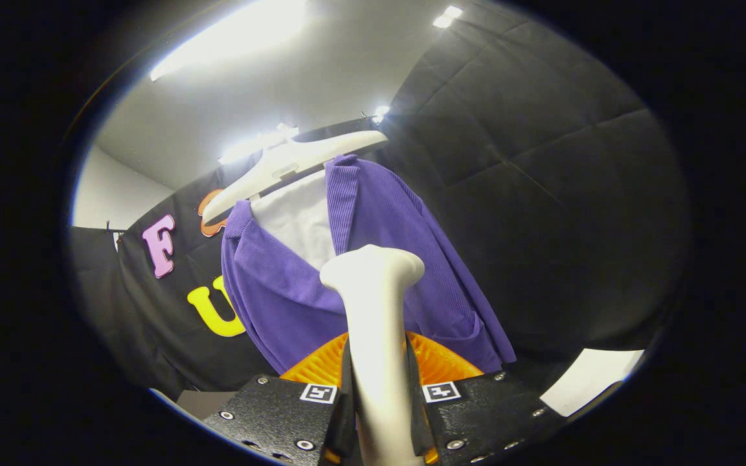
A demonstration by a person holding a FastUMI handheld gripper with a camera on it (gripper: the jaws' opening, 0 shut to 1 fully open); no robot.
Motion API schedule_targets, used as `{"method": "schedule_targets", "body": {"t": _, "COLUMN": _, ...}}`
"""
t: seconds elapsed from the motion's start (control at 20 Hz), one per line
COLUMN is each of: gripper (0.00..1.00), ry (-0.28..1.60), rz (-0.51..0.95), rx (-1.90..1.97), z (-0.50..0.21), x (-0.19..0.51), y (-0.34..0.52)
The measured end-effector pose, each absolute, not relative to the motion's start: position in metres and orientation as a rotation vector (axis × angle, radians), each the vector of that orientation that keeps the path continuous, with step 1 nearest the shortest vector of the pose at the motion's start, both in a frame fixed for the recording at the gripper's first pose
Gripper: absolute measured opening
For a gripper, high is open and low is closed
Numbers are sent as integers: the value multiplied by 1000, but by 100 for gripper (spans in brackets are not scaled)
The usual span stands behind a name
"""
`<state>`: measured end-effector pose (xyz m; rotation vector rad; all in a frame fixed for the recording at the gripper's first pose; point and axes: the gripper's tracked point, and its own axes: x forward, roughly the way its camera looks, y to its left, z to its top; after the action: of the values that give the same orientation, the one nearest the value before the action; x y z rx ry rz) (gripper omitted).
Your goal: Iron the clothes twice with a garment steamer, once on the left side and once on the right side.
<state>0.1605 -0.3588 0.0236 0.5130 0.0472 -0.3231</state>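
Hand-held gripper [379, 414]: both black fingers [282, 414] press the steamer handle from either side, closed on it; a square marker tile sits atop each finger.
Garment steamer [376, 323]: cream-white, handle rises btwn the fingers, flared head up top, aimed at the shirt.
Purple shirt [399, 259]: ribbed, open at front, hangs just beyond the steamer head; left panel at 10 o'clock of the head, right panel at 2 o'clock.
White inner [298, 220]: shows btwn the panels, at 11 o'clock of the head.
Hanger [282, 165]: white, tilted, carries the shirt.
Orange ribbed part [321, 366]: behind the fingers, below the shirt hem; can't tell what it is.
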Motion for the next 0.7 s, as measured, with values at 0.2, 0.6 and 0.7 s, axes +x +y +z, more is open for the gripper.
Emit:
{"method": "schedule_targets", "body": {"t": 0.2, "gripper": 33, "ry": -20, "rz": -305, "rx": 518, "z": 52, "x": 177, "y": -373}}
{"method": "schedule_targets", "body": {"t": 0.6, "gripper": 33, "ry": -35, "rz": -319, "rx": 498, "z": 51, "x": 198, "y": -384}}
{"method": "schedule_targets", "body": {"t": 0.7, "gripper": 33, "ry": -28, "rz": -324, "rx": 505, "z": 45, "x": 202, "y": -386}}
